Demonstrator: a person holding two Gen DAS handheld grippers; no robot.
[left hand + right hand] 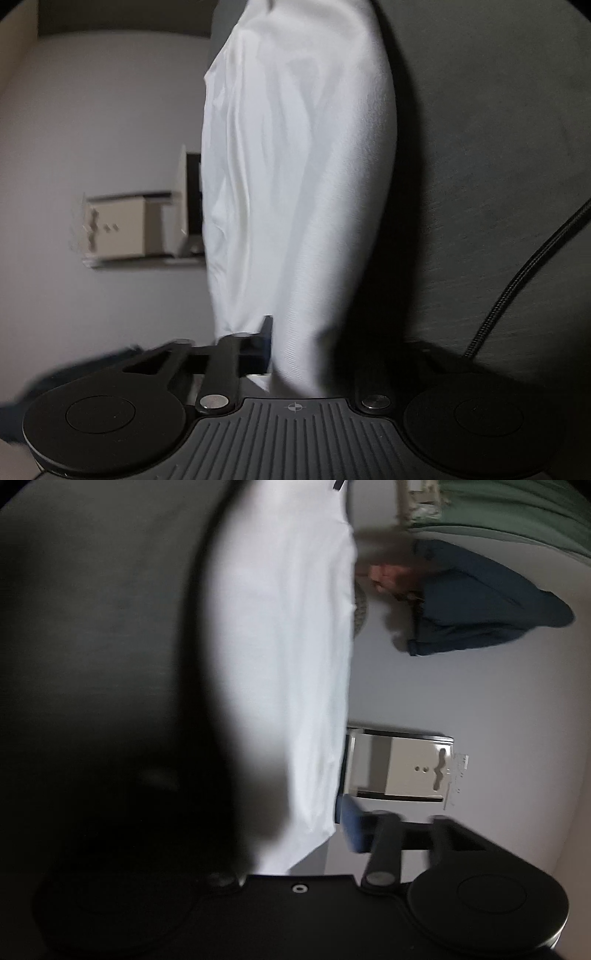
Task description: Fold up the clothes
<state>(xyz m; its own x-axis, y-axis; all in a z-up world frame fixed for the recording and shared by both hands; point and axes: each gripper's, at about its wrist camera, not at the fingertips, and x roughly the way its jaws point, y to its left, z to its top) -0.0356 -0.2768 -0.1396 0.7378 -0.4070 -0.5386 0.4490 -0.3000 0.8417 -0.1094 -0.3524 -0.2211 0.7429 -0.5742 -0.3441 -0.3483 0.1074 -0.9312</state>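
Observation:
A white garment (295, 166) runs from my left gripper (280, 350) up through the left wrist view, smooth with long soft folds. The left finger (258, 347) presses against the cloth and the other finger is hidden behind it, so the left gripper is shut on the garment. In the right wrist view the same white garment (288, 664) rises from my right gripper (325, 830). Its blue-padded right finger (352, 827) lies against the cloth edge, and the left finger is lost in shadow behind the cloth. The right gripper is shut on the garment. Both views are tilted sideways.
A dark grey surface (480, 147) lies behind the cloth, also dark grey surface (92, 590). A black cable (524, 277) crosses it. A white boxy fixture (399, 768) sits on a pale wall. A person in a blue top (480, 602) and green fabric (517, 520) show at upper right.

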